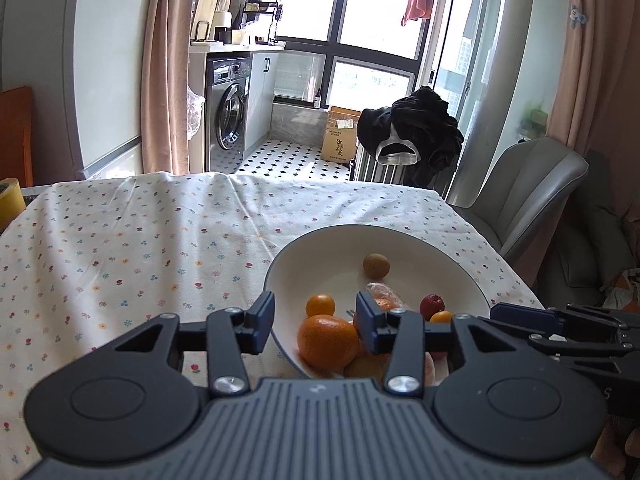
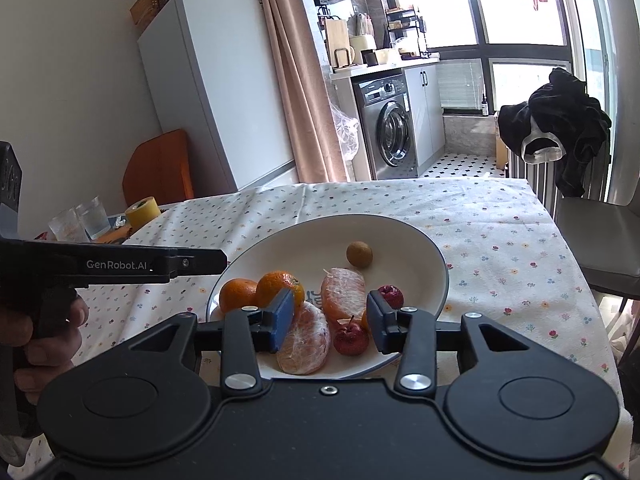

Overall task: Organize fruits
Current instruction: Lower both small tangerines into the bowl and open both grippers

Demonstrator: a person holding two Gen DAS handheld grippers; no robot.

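- Fruits sit together in a white bowl (image 2: 436, 264) on the desk (image 2: 500, 248), which wears a flower-print cloth.
- Left gripper (image 1: 315, 322) hangs over the bowl's rim at about 7 o'clock of the bowl, its jaws released and holding nothing; a large orange (image 1: 327, 342) shows between them, though I cannot tell whether it is touched.
- A hand (image 2: 44, 332) at 9 o'clock in the right wrist view grips that tool's handle.
- Two whole oranges (image 2: 278, 286) lie side by side at the bowl's 9 o'clock.
- Two peeled citrus pieces (image 2: 344, 294) lie near the middle, one nearer the camera, one farther.
- A small brown round fruit (image 2: 359, 254) rests alone toward 12 o'clock.
- A small red fruit (image 2: 351, 339) with a stem lies at 5 o'clock, another red fruit (image 2: 391, 295) at 3 o'clock.
- Right gripper (image 2: 330, 322) hovers above the bowl's near edge, jaws spread wide and empty.
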